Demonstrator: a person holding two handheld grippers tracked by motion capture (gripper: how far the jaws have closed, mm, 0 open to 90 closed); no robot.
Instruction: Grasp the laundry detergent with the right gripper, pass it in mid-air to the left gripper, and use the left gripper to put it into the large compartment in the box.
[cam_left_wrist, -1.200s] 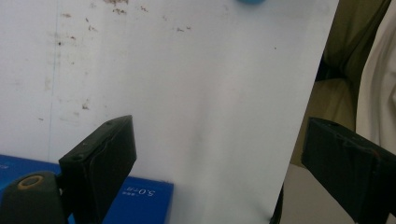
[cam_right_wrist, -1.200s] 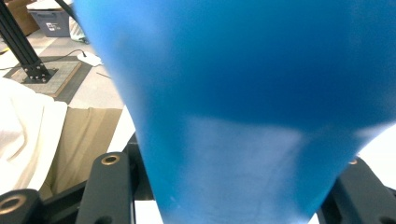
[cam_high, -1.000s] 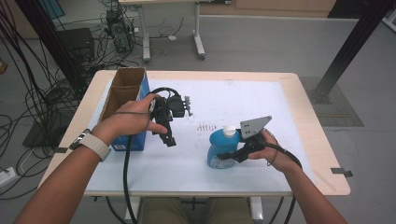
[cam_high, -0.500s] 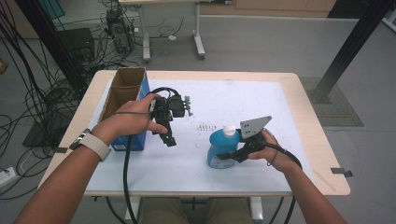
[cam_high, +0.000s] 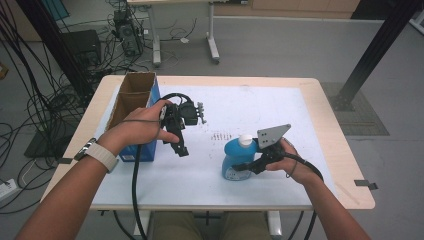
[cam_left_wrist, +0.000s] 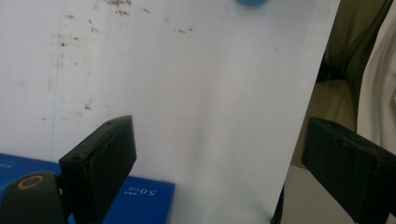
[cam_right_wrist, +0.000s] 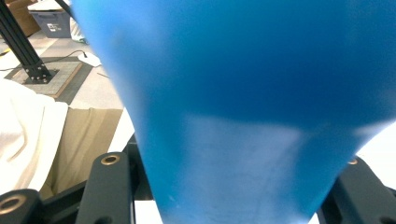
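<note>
A blue bottle (cam_high: 235, 156) with a white cap (cam_high: 245, 140) stands on the white table (cam_high: 260, 107) at the front right. My right gripper (cam_high: 249, 167) is shut on its lower body, with the grey plate above the hand. In the right gripper view the blue bottle (cam_right_wrist: 243, 93) sits between the two jaws of my right gripper (cam_right_wrist: 233, 182). My left gripper (cam_high: 181, 149) hovers left of centre, jaws pointing down at the table. In the left gripper view my left gripper (cam_left_wrist: 219, 140) is wide open over bare white surface, with nothing between its jaws.
An open cardboard box with blue sides (cam_high: 134, 105) stands at the table's left edge, just behind the left hand; its blue side (cam_left_wrist: 135, 198) lies near the left jaw. Small dark specks (cam_high: 218, 136) dot the table's middle. Cables and table legs lie on the floor beyond.
</note>
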